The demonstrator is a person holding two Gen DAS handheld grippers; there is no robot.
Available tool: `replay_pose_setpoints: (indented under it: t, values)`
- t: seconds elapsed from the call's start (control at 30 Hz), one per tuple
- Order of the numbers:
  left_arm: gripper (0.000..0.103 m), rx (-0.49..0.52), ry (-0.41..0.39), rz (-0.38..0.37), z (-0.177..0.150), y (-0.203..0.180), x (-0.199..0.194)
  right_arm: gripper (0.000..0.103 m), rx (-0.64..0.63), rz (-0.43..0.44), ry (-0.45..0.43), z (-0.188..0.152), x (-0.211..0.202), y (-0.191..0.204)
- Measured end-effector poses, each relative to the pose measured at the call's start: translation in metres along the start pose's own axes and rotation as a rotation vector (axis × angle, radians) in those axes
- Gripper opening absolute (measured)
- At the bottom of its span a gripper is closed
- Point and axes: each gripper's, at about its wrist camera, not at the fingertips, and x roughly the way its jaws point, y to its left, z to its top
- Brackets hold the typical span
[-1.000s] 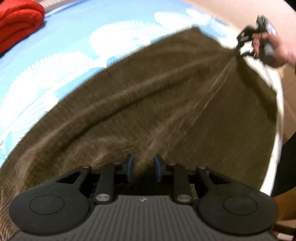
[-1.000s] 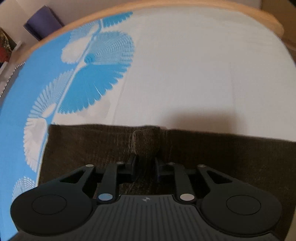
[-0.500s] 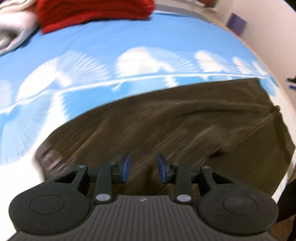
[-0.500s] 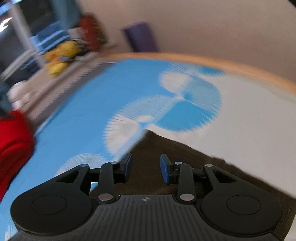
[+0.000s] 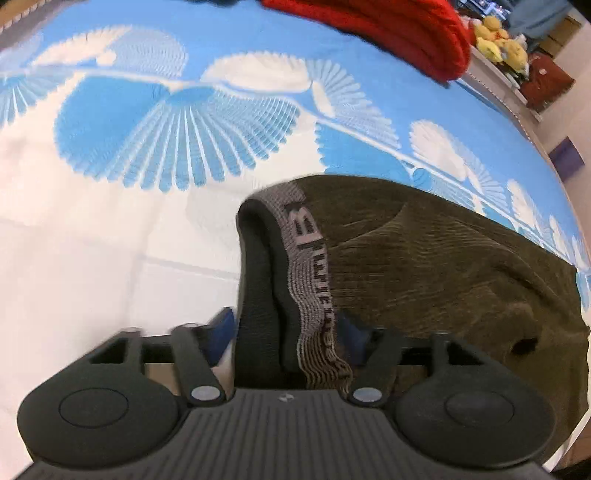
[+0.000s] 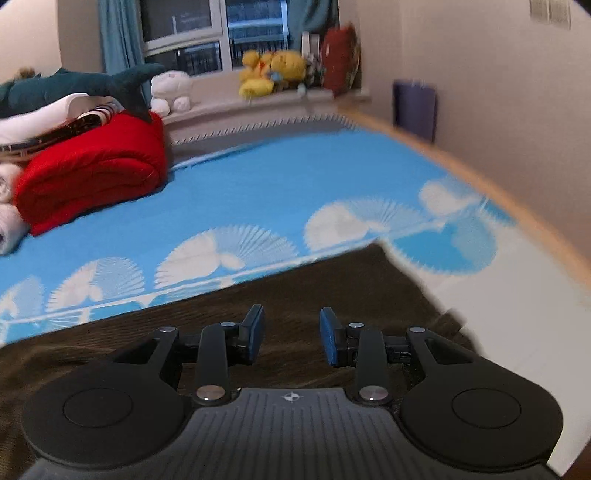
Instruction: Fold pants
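Pants [image 5: 443, 266]: soft, limp corduroy, light, on the bed beneath both grippers. Left gripper [image 5: 288, 328] jaws just opening, waistband [image 5: 310, 266] loose between my fingers; best hold. Right gripper [image 6: 291, 334] half open, empty above cloth.

Both of my wrist views are warm and evenly lit, indoor light with no hard glare. Fisheye bending curves the bed [image 6: 258, 177] edge and darkens the corners. My left view smears near the left gripper [image 5: 286, 325] pads; the pants [image 5: 443, 266] look soft. My right view blurs along the far right bed rim, and the window [image 6: 207, 33] is dark
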Motion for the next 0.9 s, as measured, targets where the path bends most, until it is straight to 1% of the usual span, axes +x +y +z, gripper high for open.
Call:
replay_pose_setpoints:
  t: [0.03,0.1,0.13,0.17,0.2,0.23,0.27,0.3,0.33,0.37,0.43,0.47,0.5,0.57,0.6,0.63,0.67,0.7,0.73,0.8,0.87,0.9]
  values:
    - [0.069,0.008,-0.001,0.002,0.0,-0.002,0.006,0.034,-0.017,-0.023,-0.004,-0.003,-0.002,0.001]
    - [0.073,0.034,-0.032,0.009,-0.002,-0.008,0.014,0.034,-0.044,-0.058,0.016,-0.01,-0.005,0.003]
    - [0.072,0.071,-0.041,0.029,-0.001,-0.014,0.016,0.034,-0.046,-0.072,0.021,-0.015,-0.006,0.003]
    - [0.069,0.107,-0.049,0.057,-0.001,-0.021,0.017,0.034,-0.039,-0.084,0.026,-0.018,-0.009,0.001]
    - [0.053,0.122,-0.059,0.077,-0.001,-0.027,0.018,0.034,-0.025,-0.089,0.028,-0.02,-0.013,-0.002]
    - [0.036,0.117,-0.061,0.065,0.0,-0.027,0.017,0.034,-0.008,-0.09,0.028,-0.023,-0.016,-0.006]
    - [0.026,0.104,-0.063,0.065,0.002,-0.027,0.016,0.034,0.002,-0.094,0.03,-0.025,-0.016,-0.009]
    - [0.02,0.105,-0.064,0.076,0.004,-0.025,0.013,0.034,0.011,-0.106,0.038,-0.028,-0.017,-0.013]
    - [0.017,0.101,-0.072,0.079,0.005,-0.024,0.012,0.034,0.016,-0.12,0.048,-0.03,-0.016,-0.015]
    - [0.016,0.083,-0.089,0.086,0.006,-0.021,0.007,0.034,0.022,-0.129,0.053,-0.032,-0.016,-0.018]
    - [0.016,0.073,-0.106,0.127,0.007,-0.021,0.002,0.034,0.05,-0.131,0.05,-0.033,-0.017,-0.023]
    - [0.016,0.079,-0.107,0.161,0.005,-0.022,-0.001,0.034,0.06,-0.127,0.05,-0.034,-0.016,-0.025]
    - [0.016,0.076,-0.105,0.177,0.003,-0.021,-0.004,0.034,0.067,-0.125,0.051,-0.033,-0.016,-0.026]
    - [0.02,0.06,-0.09,0.186,0.0,-0.023,-0.009,0.034,0.069,-0.123,0.051,-0.031,-0.015,-0.025]
    - [0.023,0.053,-0.093,0.197,0.0,-0.024,-0.016,0.034,0.072,-0.117,0.048,-0.029,-0.014,-0.023]
    - [0.028,0.036,-0.118,0.211,-0.001,-0.025,-0.029,0.034,0.074,-0.109,0.046,-0.027,-0.012,-0.021]
    - [0.033,0.013,-0.141,0.207,-0.001,-0.025,-0.041,0.034,0.075,-0.101,0.047,-0.025,-0.01,-0.019]
    - [0.043,-0.022,-0.159,0.193,-0.002,-0.024,-0.055,0.034,0.077,-0.094,0.047,-0.023,-0.008,-0.016]
    - [0.046,-0.048,-0.165,0.183,-0.002,-0.024,-0.065,0.034,0.081,-0.084,0.047,-0.022,-0.007,-0.013]
    - [0.046,-0.082,-0.138,0.176,-0.004,-0.025,-0.087,0.034,0.094,-0.045,0.048,-0.018,-0.004,-0.005]
    - [0.048,-0.08,-0.086,0.198,-0.013,-0.029,-0.101,0.034,0.098,-0.007,0.047,-0.015,-0.002,0.004]
    - [0.052,-0.061,-0.062,0.206,-0.02,-0.032,-0.105,0.034,0.096,0.014,0.046,-0.014,-0.001,0.009]
